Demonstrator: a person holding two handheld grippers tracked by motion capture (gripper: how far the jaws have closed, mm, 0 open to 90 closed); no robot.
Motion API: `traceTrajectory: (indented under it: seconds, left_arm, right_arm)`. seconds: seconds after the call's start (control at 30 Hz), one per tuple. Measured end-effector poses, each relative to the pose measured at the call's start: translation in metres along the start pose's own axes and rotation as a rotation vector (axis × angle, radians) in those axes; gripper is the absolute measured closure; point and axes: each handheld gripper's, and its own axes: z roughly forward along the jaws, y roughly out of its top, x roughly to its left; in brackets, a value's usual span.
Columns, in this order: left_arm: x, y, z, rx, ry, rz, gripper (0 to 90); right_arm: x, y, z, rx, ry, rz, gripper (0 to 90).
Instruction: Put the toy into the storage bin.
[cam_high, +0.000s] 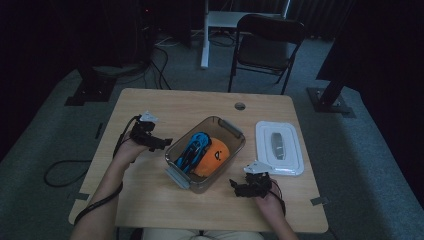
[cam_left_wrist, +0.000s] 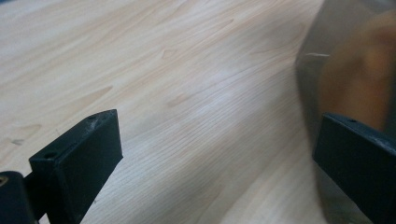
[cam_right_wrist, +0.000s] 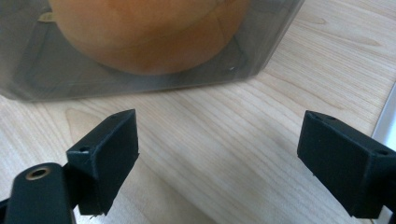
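Forearms are seen entering from the near edge of the high view, each hand gripping a tool; the right gripper (cam_high: 233, 186) is held low over the wooden table (cam_high: 150, 200) just beside the near right wall of a clear plastic container (cam_high: 227, 150), its fingers (cam_right_wrist: 105, 158) spread wide with nothing between them; bare wood is seen in the gap in the right gripper view, with the container wall and an orange rounded object (cam_right_wrist: 154, 32) inside it just ahead; the left gripper (cam_high: 165, 143) is held at the container's left side, its fingers (cam_left_wrist: 77, 161) likewise spread wide and empty, the smoky container wall (cam_left_wrist: 313, 93) lying close by one of them in the left gripper view; inside the container the orange object (cam_high: 215, 157) is seen lying beside a blue and black item (cam_high: 192, 150), the two touching; grey latches are seen at the container's near and far ends; to the right of the container, apart from it, a white lid (cam_high: 280, 147) lies flat on the table; farther back a small round hole (cam_high: 240, 106) is set in the tabletop; beyond the table a black folding chair (cam_high: 267, 47) stands on the grey carpet, with cables trailing across the floor at the left.
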Motion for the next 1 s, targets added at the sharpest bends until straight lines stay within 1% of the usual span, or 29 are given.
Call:
traceTrajectory:
  seconds: [0.03, 0.07, 0.1, 0.13, 0.17, 0.27, 0.3, 0.43, 0.47, 0.5, 0.53, 0.6, 0.67, 0.73, 0.83, 0.87, 0.9, 1.0]
  left_arm:
    - [0.001, -0.003, 0.004, 0.0, 0.006, -0.007, 2.2]
    - [0.001, -0.003, 0.004, 0.0, 0.006, -0.007, 2.2]
    - [0.002, -0.007, 0.012, 0.004, 0.012, -0.014, 2.2]
    - [0.002, -0.007, 0.012, 0.004, 0.012, -0.014, 2.2]
    - [0.002, -0.008, 0.016, 0.005, 0.01, -0.023, 2.2]
    - [0.0, -0.013, 0.03, 0.03, 0.014, -0.015, 2.2]
    - [0.0, -0.013, 0.03, 0.03, 0.014, -0.015, 2.2]
    - [-0.006, -0.013, 0.037, 0.025, 0.007, 0.006, 2.2]
    - [-0.006, -0.013, 0.037, 0.025, 0.007, 0.006, 2.2]
    - [-0.007, -0.012, 0.04, 0.015, 0.004, 0.009, 2.2]
    - [-0.008, -0.012, 0.041, 0.013, -0.002, 0.007, 2.2]
    - [-0.01, -0.011, 0.043, 0.018, -0.003, 0.017, 2.2]
    - [-0.012, -0.011, 0.044, 0.018, -0.013, 0.017, 2.2]
    - [-0.017, -0.011, 0.046, 0.006, 0.002, 0.044, 2.2]
    - [-0.016, -0.012, 0.046, 0.004, -0.004, 0.039, 2.2]
    - [-0.016, -0.013, 0.046, 0.006, -0.009, 0.031, 2.2]
    - [-0.017, -0.013, 0.046, 0.008, -0.013, 0.025, 2.2]
    - [-0.018, -0.014, 0.046, 0.015, -0.018, 0.02, 2.2]
  right_arm:
    - [0.0, 0.0, 0.001, 0.001, 0.0, 0.0, 12.3]
    - [0.0, 0.0, 0.001, 0.001, 0.0, 0.0, 12.3]
    - [-0.001, 0.001, 0.002, -0.002, 0.003, 0.006, 12.3]
    - [-0.001, 0.002, 0.003, -0.003, 0.004, 0.01, 12.3]
    - [-0.002, 0.002, 0.004, -0.006, 0.002, 0.013, 12.3]
    - [-0.003, 0.005, 0.006, -0.01, -0.001, 0.019, 12.3]
    - [-0.004, 0.005, 0.006, -0.012, -0.004, 0.02, 12.3]
    - [-0.007, 0.006, 0.009, -0.014, -0.002, 0.033, 12.3]
    - [-0.007, 0.006, 0.009, -0.014, -0.002, 0.033, 12.3]
    - [-0.007, 0.006, 0.01, -0.014, -0.005, 0.038, 12.3]
    - [-0.009, 0.007, 0.014, -0.004, -0.017, 0.042, 12.3]
    - [-0.01, 0.007, 0.014, -0.002, -0.017, 0.044, 12.3]
    - [-0.011, 0.008, 0.016, -0.01, -0.016, 0.055, 12.3]
    - [-0.011, 0.008, 0.016, -0.017, -0.02, 0.061, 12.3]
    - [-0.012, 0.008, 0.016, -0.02, -0.022, 0.062, 12.3]
    - [-0.012, 0.009, 0.016, -0.021, -0.024, 0.061, 12.3]
    - [-0.012, 0.009, 0.017, -0.018, -0.04, 0.062, 12.3]
    - [-0.012, 0.009, 0.017, -0.014, -0.039, 0.07, 12.3]
